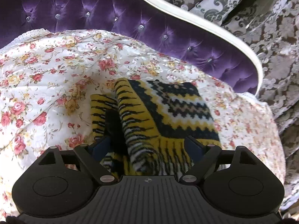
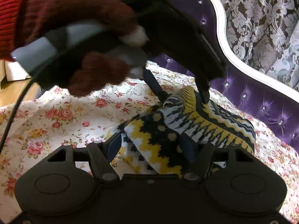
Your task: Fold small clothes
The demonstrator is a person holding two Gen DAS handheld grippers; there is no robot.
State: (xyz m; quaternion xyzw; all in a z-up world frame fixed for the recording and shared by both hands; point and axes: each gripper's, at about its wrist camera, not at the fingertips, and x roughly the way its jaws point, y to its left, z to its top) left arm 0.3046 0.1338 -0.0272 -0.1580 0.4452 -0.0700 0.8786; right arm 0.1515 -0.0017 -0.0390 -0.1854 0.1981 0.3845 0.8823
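Item: one small knitted garment (image 1: 164, 108) in yellow, black and white zigzag and stripe pattern, partly bunched and folded over itself. Location: lying on a white bedspread (image 1: 46, 71) printed with pink and yellow roses, near a tufted purple velvet headboard (image 1: 104, 16) with crystal buttons and a white curved frame (image 1: 220, 31). Grey and brown damask curtain (image 1: 271, 43) behind.

Left claw (image 1: 147, 145): spread wide, a fold of the garment's striped edge standing between the two blue-faced fingers (image 1: 99, 145); the pads do not appear to press on the cloth. Seen in the right wrist view (image 2: 179, 95) from the side, its fingertips dip into the raised ridge of the garment. It is carried by a hand in a dark red knitted glove (image 2: 78, 24) with a red ribbed cuff; a black cable (image 2: 13, 112) trails from it.

Right claw (image 2: 153, 145): part open, straddling the near dotted corner of the garment; whether its pads actually pinch the cloth cannot be told.
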